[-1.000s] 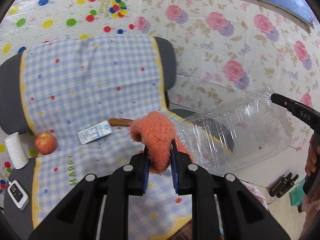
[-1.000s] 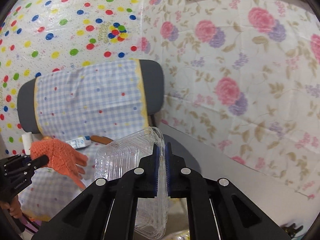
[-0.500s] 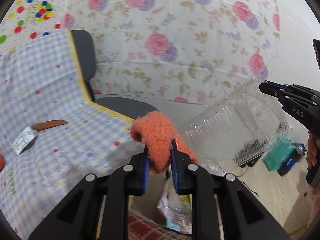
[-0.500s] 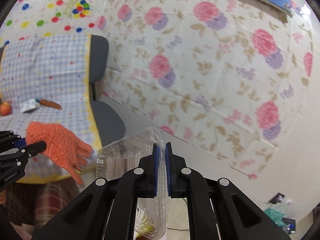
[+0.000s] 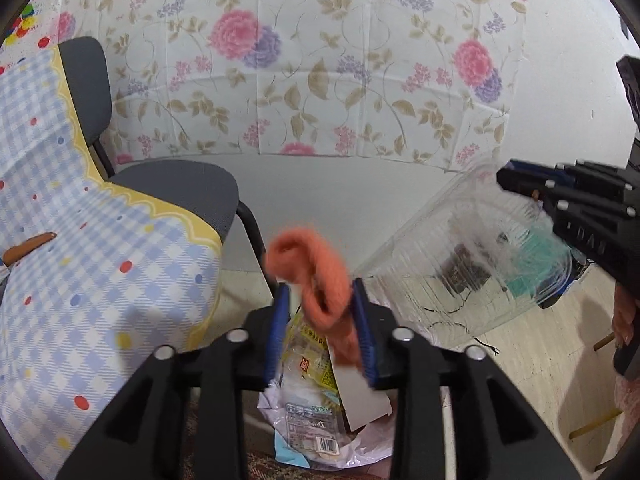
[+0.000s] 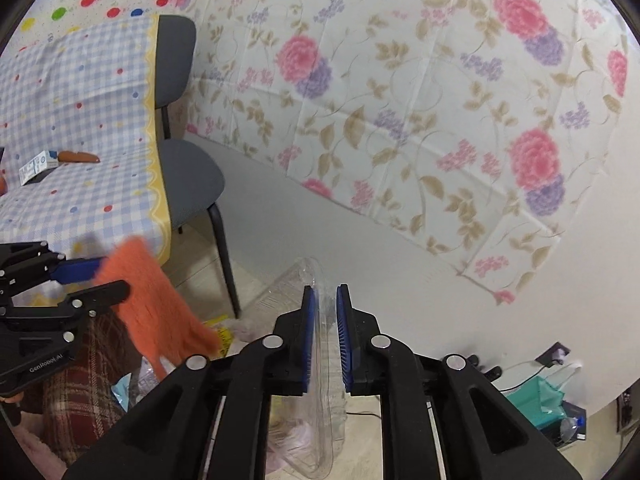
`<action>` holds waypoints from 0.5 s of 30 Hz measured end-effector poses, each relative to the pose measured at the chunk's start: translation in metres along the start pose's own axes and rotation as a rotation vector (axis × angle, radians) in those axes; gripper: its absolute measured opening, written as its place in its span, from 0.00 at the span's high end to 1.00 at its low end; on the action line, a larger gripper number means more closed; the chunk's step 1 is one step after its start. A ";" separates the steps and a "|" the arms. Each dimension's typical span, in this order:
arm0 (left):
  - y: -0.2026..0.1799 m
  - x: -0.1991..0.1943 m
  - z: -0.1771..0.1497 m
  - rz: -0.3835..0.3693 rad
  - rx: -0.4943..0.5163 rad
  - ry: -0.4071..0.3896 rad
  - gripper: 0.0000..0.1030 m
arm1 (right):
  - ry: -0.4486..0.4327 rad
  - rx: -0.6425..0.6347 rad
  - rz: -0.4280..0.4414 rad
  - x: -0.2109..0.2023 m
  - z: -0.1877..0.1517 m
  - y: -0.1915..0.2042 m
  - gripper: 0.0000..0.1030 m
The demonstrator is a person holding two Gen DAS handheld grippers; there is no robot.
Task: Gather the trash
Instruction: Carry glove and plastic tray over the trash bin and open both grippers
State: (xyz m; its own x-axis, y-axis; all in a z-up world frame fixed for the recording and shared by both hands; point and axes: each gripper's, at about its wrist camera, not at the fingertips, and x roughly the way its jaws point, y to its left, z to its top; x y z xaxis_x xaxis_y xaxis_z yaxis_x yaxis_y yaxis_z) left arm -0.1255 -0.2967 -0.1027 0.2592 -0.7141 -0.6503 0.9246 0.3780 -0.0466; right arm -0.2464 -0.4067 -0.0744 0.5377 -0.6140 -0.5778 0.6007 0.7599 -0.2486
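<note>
An orange knitted glove (image 5: 316, 276) hangs between the blue pads of my left gripper (image 5: 320, 292). Its jaws are opening, and a gap shows between the glove and the left pad. Directly below sits a white trash bag (image 5: 360, 446) holding wrappers and packets. My right gripper (image 6: 324, 292) has its jaws opening around the thin rim of a clear plastic container (image 6: 296, 276), with space beside the rim. The left wrist view shows the container (image 5: 460, 264) tilted toward the bag, with the right gripper (image 5: 505, 179) at its far end. The right wrist view shows the glove (image 6: 148, 296) drooping from the left gripper (image 6: 108, 276).
A grey chair (image 5: 180, 184) draped in a blue checked cloth (image 5: 100, 280) stands on the left; a small carton (image 6: 38, 166) and a brown item (image 6: 78, 157) lie on it. A floral sheet (image 5: 320, 80) covers the wall. A teal bag (image 6: 548, 400) and cables lie on the floor.
Both grippers swung right, away from the chair, and sank over the trash bag. The left jaws widened so the glove hangs loose. The right jaws parted slightly around the container rim.
</note>
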 end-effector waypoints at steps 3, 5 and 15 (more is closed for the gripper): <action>0.012 0.001 0.002 0.009 -0.044 0.003 0.50 | 0.049 0.021 0.122 0.020 -0.003 0.014 0.54; 0.023 -0.004 0.002 0.040 -0.067 -0.001 0.49 | 0.059 0.039 0.176 0.026 -0.004 0.021 0.54; 0.086 -0.060 -0.003 0.211 -0.194 -0.072 0.49 | -0.011 0.078 0.281 0.011 0.019 0.039 0.54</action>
State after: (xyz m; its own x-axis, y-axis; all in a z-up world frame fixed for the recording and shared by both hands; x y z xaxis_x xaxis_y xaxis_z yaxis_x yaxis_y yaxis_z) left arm -0.0622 -0.2190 -0.0701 0.4651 -0.6452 -0.6061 0.7794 0.6232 -0.0654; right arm -0.2062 -0.3881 -0.0753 0.6956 -0.3847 -0.6067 0.4711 0.8819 -0.0190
